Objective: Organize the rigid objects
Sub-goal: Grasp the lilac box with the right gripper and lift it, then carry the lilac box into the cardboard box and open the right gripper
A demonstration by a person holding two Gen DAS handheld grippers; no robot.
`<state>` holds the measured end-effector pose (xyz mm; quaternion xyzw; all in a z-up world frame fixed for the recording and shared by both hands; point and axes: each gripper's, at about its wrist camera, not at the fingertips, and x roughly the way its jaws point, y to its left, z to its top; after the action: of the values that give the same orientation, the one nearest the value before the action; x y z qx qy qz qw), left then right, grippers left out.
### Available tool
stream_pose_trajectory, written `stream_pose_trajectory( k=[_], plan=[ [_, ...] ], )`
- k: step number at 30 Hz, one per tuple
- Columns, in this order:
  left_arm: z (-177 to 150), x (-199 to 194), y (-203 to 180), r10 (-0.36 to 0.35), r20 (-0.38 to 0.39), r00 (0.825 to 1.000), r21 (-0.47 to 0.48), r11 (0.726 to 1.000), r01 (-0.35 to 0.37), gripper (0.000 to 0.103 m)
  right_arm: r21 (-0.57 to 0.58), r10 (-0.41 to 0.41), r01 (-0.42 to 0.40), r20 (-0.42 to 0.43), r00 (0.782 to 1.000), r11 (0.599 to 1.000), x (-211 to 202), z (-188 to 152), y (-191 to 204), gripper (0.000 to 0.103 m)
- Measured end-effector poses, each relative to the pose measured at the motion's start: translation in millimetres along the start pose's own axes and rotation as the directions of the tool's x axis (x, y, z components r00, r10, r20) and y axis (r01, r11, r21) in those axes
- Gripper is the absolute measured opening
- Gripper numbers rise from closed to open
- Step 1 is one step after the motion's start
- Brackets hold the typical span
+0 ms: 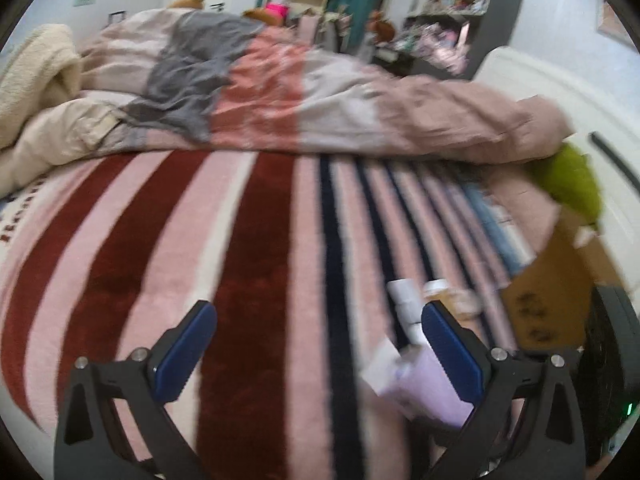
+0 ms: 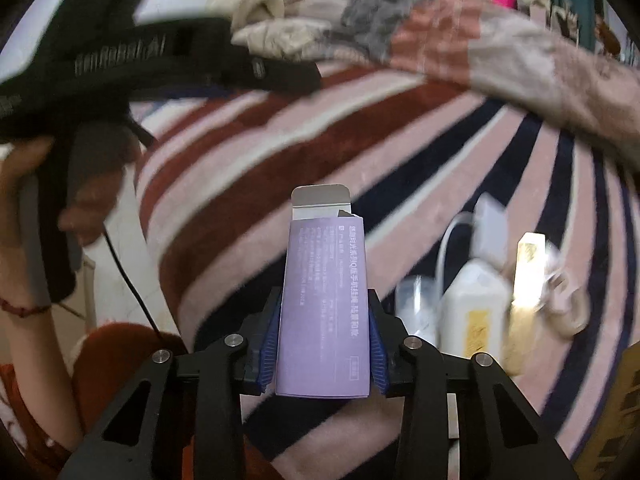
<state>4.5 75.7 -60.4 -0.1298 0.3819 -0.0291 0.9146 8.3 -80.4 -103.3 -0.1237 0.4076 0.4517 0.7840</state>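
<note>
My right gripper (image 2: 323, 344) is shut on a purple box (image 2: 323, 300) with its top flap open, held upright above the striped blanket (image 2: 280, 148). The same purple box (image 1: 424, 392) shows low right in the left wrist view, beside my left gripper's right finger. My left gripper (image 1: 316, 344) is open and empty over the striped blanket (image 1: 240, 240). A white bottle (image 2: 476, 308), a clear yellowish bottle (image 2: 528, 268) and a white cable (image 2: 568, 300) lie on the blanket to the right of the box. White bottles (image 1: 406, 300) also lie ahead of the left gripper.
A cardboard box (image 1: 560, 292) stands at the right edge of the bed, with a green object (image 1: 572, 184) above it. A rumpled quilt (image 1: 320, 92) covers the far half of the bed. The person's left hand (image 2: 24, 208) holds the left gripper's body (image 2: 120, 72).
</note>
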Motion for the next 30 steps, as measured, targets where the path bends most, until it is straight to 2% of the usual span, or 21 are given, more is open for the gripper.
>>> stream_pose_trajectory(
  k=[2, 4, 6, 8, 9, 11, 13, 14, 16, 20, 23, 27, 28, 30],
  plan=[
    [2.5, -8.8, -16.2, -0.071, -0.003, 0.997, 0.021, 0.997, 0.071, 0.098, 0.0, -0.022, 0.022, 0.058, 0.998, 1.0, -25.3, 8.0, -0.4, 0.033],
    [8.7, -16.0, -40.4, -0.129, -0.017, 0.992, 0.063, 0.99, 0.13, 0.087, 0.014, -0.035, 0.034, 0.116, 0.993, 0.999, -51.8, 13.7, -3.1, 0.033],
    [14.7, -19.9, -63.1, -0.186, -0.034, 0.982, 0.078, 0.979, 0.188, 0.081, 0.023, -0.038, 0.034, 0.18, 0.983, 0.999, -80.5, 16.1, -7.1, 0.033],
    [22.6, -21.5, -85.0, -0.279, -0.056, 0.959, 0.085, 0.955, 0.283, 0.073, 0.031, -0.045, 0.039, 0.223, 0.974, 0.999, -103.3, 16.1, -11.8, 0.033],
    [27.2, -21.2, -99.3, -0.333, -0.071, 0.94, 0.091, 0.937, 0.338, 0.068, 0.036, -0.05, 0.042, 0.247, 0.968, 0.998, -115.4, 15.4, -15.0, 0.033],
    [34.9, -18.1, -124.2, -0.396, -0.1, 0.913, 0.102, 0.908, 0.405, 0.063, 0.058, -0.054, 0.039, 0.285, 0.957, 0.998, -136.4, 11.7, -24.7, 0.033],
    [43.8, -10.7, -152.0, -0.455, -0.134, 0.88, 0.106, 0.877, 0.469, 0.048, 0.083, -0.069, 0.045, 0.318, 0.946, 0.996, -155.1, 7.3, -36.2, 0.033],
    [49.5, -5.0, -167.7, -0.484, -0.155, 0.861, 0.103, 0.859, 0.502, 0.048, 0.098, -0.088, 0.059, 0.324, 0.942, 0.993, -163.8, 4.7, -44.2, 0.033],
    [56.6, 3.5, -193.6, -0.501, -0.185, 0.845, 0.116, 0.843, 0.525, 0.045, 0.13, -0.124, 0.084, 0.339, 0.933, 0.988, -182.8, -4.7, -62.8, 0.033],
    [67.1, 32.1, -249.2, -0.497, -0.277, 0.822, 0.143, 0.825, 0.547, 0.045, 0.206, -0.155, 0.091, 0.32, 0.935, 0.974, -205.6, -20.5, -102.7, 0.033],
    [69.9, 63.4, -293.7, -0.464, -0.371, 0.805, 0.163, 0.82, 0.548, 0.045, 0.269, -0.191, 0.118, 0.265, 0.945, 0.956, -215.0, -30.7, -135.4, 0.033],
    [66.6, 96.7, -326.3, -0.412, -0.469, 0.781, 0.177, 0.822, 0.541, 0.045, 0.346, -0.225, 0.162, 0.15, 0.963, 0.924, -218.9, -44.1, -172.9, 0.033],
    [66.1, 102.1, -331.7, -0.398, -0.484, 0.779, 0.184, 0.824, 0.535, 0.045, 0.355, -0.235, 0.182, 0.112, 0.966, 0.917, -216.5, -45.0, -179.8, 0.033],
    [64.7, 105.2, -338.4, -0.341, -0.48, 0.808, 0.236, 0.837, 0.493, 0.045, 0.362, -0.246, 0.212, 0.05, 0.968, 0.908, -212.4, -45.2, -188.9, 0.034]
  ],
)
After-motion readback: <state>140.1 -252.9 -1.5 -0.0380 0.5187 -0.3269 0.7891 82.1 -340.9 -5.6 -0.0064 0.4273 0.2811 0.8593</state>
